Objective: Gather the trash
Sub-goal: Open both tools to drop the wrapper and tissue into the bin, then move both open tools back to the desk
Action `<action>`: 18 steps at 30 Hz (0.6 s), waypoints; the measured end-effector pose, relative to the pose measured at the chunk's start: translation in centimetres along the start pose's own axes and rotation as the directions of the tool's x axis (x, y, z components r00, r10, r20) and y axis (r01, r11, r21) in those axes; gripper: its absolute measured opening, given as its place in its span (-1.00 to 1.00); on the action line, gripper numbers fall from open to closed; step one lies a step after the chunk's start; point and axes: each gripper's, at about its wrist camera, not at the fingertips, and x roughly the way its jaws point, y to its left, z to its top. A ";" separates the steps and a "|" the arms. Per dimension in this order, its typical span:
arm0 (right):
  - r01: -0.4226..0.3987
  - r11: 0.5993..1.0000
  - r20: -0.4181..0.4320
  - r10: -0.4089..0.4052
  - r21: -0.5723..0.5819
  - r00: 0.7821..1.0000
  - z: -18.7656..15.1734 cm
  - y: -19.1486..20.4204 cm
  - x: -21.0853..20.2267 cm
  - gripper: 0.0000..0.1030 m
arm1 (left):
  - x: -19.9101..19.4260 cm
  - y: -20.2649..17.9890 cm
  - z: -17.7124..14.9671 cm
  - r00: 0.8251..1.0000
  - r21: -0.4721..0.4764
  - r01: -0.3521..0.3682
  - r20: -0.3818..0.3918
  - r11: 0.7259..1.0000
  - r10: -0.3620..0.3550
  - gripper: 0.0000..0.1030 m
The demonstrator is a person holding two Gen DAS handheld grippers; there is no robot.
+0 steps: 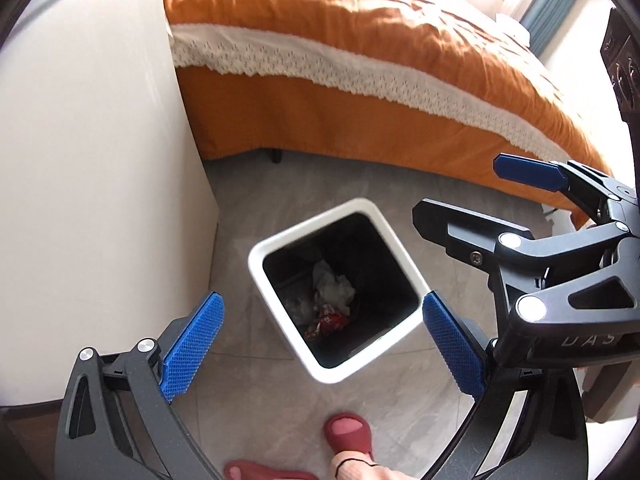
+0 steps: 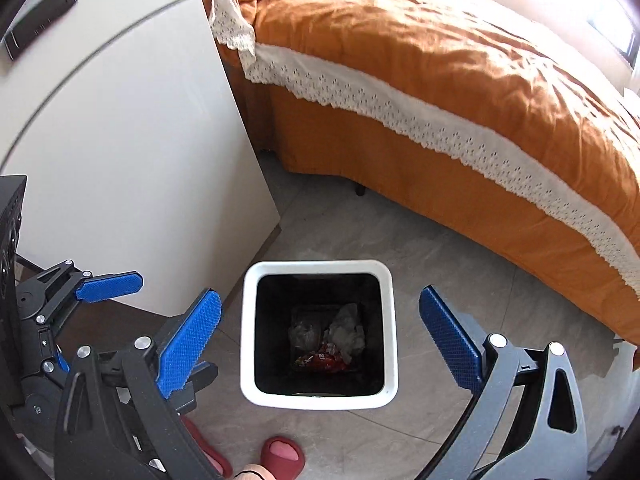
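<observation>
Fingers on both grippers spread wide, nothing between the pads. Left gripper [image 1: 320,344] and right gripper [image 2: 320,340] both hang above the white trash bin [image 2: 248,320], looking down into it.

Trash sits at the bin bottom, on the black liner: crumpled white tissue [image 2: 348,332], red snack wrapper [image 2: 320,360], clear plastic scrap [image 2: 302,330]. So the collected items lie straight ahead of and below both finger pairs, well apart from the pads, deep in the bin.

Key relation: in the right wrist view the bin mouth is centred between the right fingers, square to them. In the left wrist view the bin [image 1: 280,240] is rotated, one corner just beside the right-hand pad, mouth offset toward that side. Judgement: right gripper is better lined up and nearer the bin axis. Bin mouth is roughly square, no clear long axis.

View differences: left wrist view shows the right gripper coming in from the side, fingers parted, over the far corner of the bin. Right wrist view shows the left gripper off beyond its left finger, beside the white cabinet [image 2: 120,120]. Only the right view shows a black remote [image 2: 40,20] on the cabinet top. Both show the orange bed [image 2: 440,60] beyond the fingers and red slippers [image 1: 348,434] under them.

Judgement: drop looks done; no loose trash visible on the floor.
</observation>
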 end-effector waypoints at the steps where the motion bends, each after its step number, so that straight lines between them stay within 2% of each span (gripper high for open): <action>1: -0.002 1.000 0.007 0.002 -0.002 1.000 0.4 0.2 -1.0 0.93 | -1.2 -0.3 0.4 1.000 0.000 -0.006 0.011 1.000 0.006 0.90; 10: 0.009 0.999 0.119 -0.004 -0.038 0.993 3.9 1.6 -11.7 0.93 | -12.0 -2.2 3.4 0.994 -0.027 -0.027 0.109 0.999 0.030 0.90; 18: -0.041 0.997 0.247 0.057 -0.070 0.967 7.2 3.0 -20.8 0.93 | -21.5 -3.0 5.0 0.970 -0.074 -0.098 0.216 0.992 0.112 0.90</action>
